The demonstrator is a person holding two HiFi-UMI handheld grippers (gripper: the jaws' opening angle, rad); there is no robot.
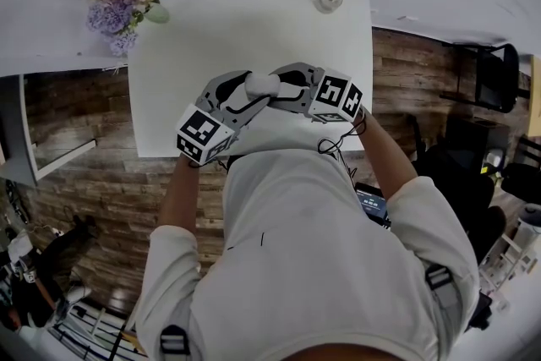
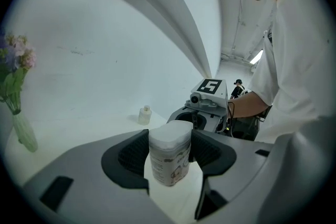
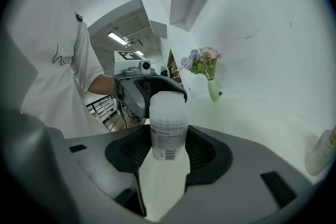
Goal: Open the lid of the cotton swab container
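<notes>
The cotton swab container [image 3: 168, 128] carries a white label [image 3: 164, 143] with one short line of capital letters and a barcode [image 3: 167, 154] under it. The letters and the barcode digits are too small to read with certainty. In the left gripper view, the other side of the container shows a printed picture with some lines of print, all blurred. The cube [image 1: 203, 134] of the left tool [image 1: 245, 94] and the cube [image 1: 338, 97] of the right tool [image 1: 286, 89] carry black and white square markers, which are patterns, not letters or numbers. No brand name is readable.
</notes>
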